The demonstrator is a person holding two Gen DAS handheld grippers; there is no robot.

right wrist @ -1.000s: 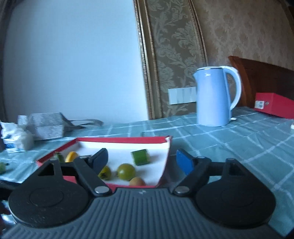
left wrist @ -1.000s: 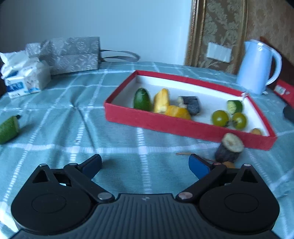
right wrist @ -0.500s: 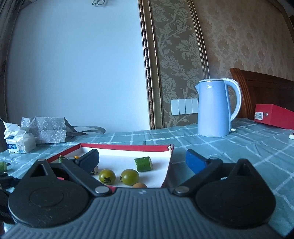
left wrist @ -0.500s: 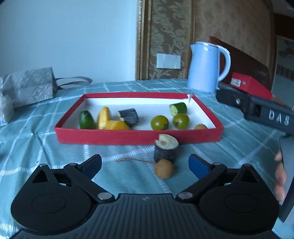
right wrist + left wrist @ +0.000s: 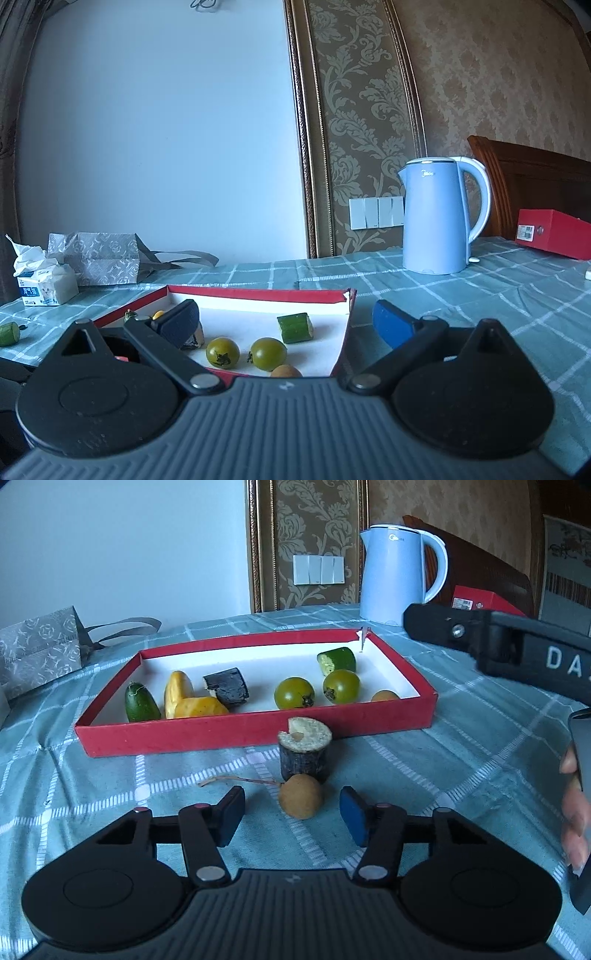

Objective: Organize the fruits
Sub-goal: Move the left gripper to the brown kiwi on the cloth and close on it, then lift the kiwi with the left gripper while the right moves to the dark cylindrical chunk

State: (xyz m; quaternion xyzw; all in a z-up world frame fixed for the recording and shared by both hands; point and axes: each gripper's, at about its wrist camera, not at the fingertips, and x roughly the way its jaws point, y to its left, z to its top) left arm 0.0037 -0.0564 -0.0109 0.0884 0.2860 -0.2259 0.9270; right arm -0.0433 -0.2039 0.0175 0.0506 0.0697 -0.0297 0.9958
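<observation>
Brown fruit (image 5: pixel 301 800) sits between your left gripper's (image 5: pixel 291 816) wide fingers, ready to grab for the red tray (image 5: pixel 255 731); your right gripper (image 5: pixel 286 325) hangs wide and empty.

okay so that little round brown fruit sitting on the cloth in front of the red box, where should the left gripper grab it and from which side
Grip the brown fruit across its middle, coming straight forward and low. It is round and already sits between the open left gripper fingers. A dark stub touches or nearly touches its far side, so close on left and right flanks.
</observation>
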